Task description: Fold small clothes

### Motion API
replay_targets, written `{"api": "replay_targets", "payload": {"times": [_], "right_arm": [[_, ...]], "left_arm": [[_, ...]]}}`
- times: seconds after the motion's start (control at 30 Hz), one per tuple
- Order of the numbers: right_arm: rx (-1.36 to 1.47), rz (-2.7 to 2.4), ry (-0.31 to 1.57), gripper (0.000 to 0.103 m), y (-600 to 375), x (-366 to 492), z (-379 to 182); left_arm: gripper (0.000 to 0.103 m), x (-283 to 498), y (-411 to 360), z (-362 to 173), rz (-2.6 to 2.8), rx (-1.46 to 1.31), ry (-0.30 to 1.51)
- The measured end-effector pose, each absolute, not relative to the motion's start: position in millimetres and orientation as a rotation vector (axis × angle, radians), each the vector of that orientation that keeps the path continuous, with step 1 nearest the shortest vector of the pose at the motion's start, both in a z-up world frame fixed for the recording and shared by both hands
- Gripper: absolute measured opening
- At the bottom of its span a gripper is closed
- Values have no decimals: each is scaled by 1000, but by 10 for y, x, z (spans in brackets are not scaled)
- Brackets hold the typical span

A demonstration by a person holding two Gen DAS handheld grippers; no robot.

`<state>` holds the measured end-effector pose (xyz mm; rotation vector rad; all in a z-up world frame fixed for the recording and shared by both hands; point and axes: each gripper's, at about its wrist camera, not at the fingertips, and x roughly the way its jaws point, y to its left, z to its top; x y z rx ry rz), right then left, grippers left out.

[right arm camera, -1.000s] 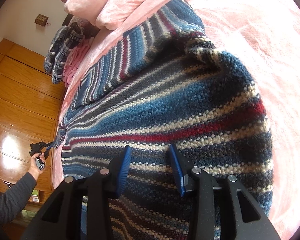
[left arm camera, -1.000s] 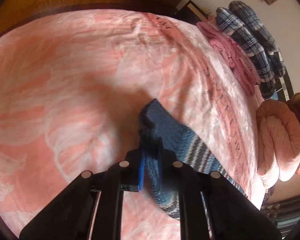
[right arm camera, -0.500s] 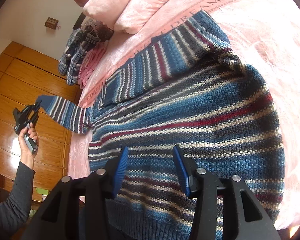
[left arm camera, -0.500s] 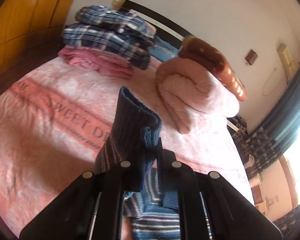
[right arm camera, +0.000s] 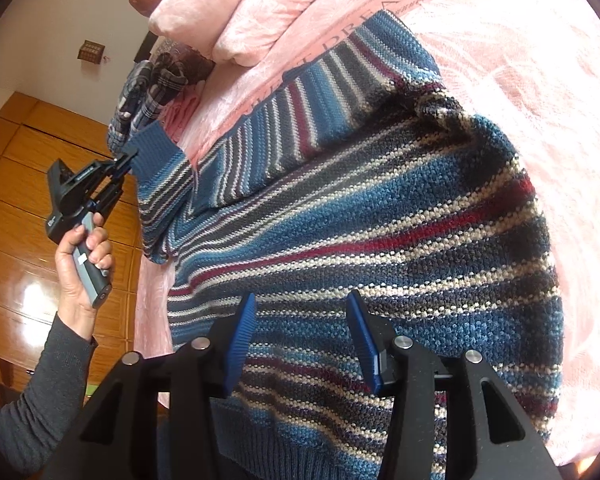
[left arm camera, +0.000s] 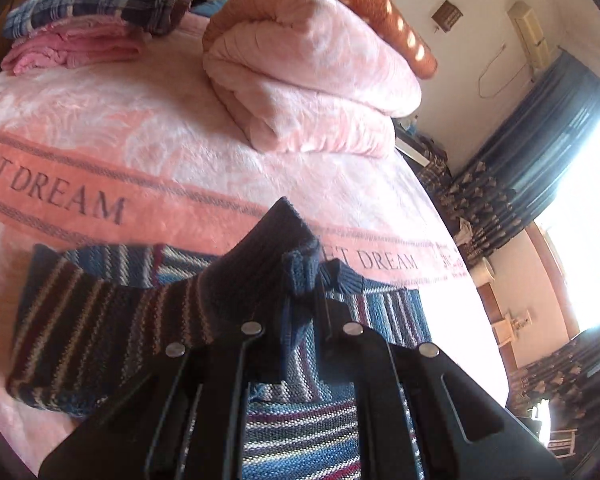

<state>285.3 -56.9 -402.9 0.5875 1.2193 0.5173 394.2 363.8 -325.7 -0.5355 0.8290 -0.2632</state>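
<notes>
Bedroom, pink bed [left arm camera: 188, 148] carrying striped sweater [right arm camera: 380, 220] spread flat mid-bed. Left hand-held gripper [left arm camera: 296, 284] pinches sleeve cuff [left arm camera: 276, 240], lifted to fold sleeve across body. Right hand-held gripper [right arm camera: 302, 340] hovers near hem, jaws wide, empty, likely ready to pin.

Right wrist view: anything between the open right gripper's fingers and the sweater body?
Nothing. In the right wrist view the right gripper hangs open over the striped sweater; only knit shows between its blue pads.
</notes>
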Motion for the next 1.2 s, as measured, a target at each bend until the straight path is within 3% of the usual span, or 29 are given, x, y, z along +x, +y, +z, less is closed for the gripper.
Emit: {"api": "replay_targets", "payload": {"times": [0.2, 0.23, 0.3, 0.33, 0.4, 0.57, 0.9, 1.0, 1.13, 1.2], "right_arm": [[598, 523, 1227, 48, -412, 3080, -4063], [610, 530, 1227, 51, -371, 3152, -4060], [635, 541, 1229, 56, -260, 3327, -4047], [654, 554, 1232, 56, -195, 3430, -4045], [712, 597, 1245, 56, -39, 3663, -4060], [820, 699, 1337, 52, 480, 4289, -4266], [955, 682, 1496, 47, 1089, 4826, -4662], [969, 691, 1511, 41, 1260, 4873, -4671], [916, 658, 1502, 8, 1390, 4918, -4622], [888, 663, 1466, 8, 1410, 4927, -4492]], "left_arm": [[7, 4142, 3233, -4015, -300, -565, 954], [11, 4149, 3208, -4112, -305, -577, 971], [30, 4125, 3195, -4255, -312, -619, 992], [50, 4088, 3223, -4289, -311, -645, 986], [66, 3941, 3352, -4321, -302, -725, 952], [72, 3209, 3599, -4281, -304, -858, 891], [75, 1482, 3835, -4493, -165, -806, 903], [81, 1378, 3914, -4495, -173, -855, 875], [81, 1357, 3929, -4593, -176, -892, 898], [81, 1355, 3921, -4612, -182, -888, 905]]}}
